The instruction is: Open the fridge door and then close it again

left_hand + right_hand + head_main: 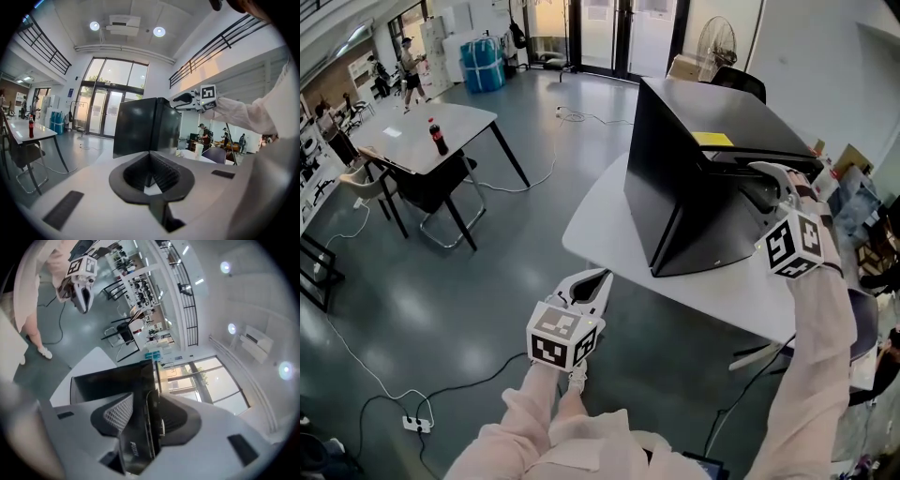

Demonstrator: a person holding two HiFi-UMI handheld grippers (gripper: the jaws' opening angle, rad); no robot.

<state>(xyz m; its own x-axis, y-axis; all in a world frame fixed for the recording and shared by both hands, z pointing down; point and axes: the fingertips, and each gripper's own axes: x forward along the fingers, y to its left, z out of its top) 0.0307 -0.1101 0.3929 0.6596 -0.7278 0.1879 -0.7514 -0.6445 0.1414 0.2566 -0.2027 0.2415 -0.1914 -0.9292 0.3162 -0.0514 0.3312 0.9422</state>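
Note:
A small black fridge stands on a white round table, with a yellow note on its top. My right gripper reaches to the fridge's upper right corner. In the right gripper view the door's edge runs between the jaws of the right gripper, which stand wide and do not press on it. A narrow gap shows along the door's top. My left gripper hangs in the air below and left of the table, shut and empty. From the left gripper the fridge stands straight ahead.
A second table with a cola bottle and a chair stands at the back left. Cables and a power strip lie on the grey floor. A fan and boxes stand behind the fridge; people are far off.

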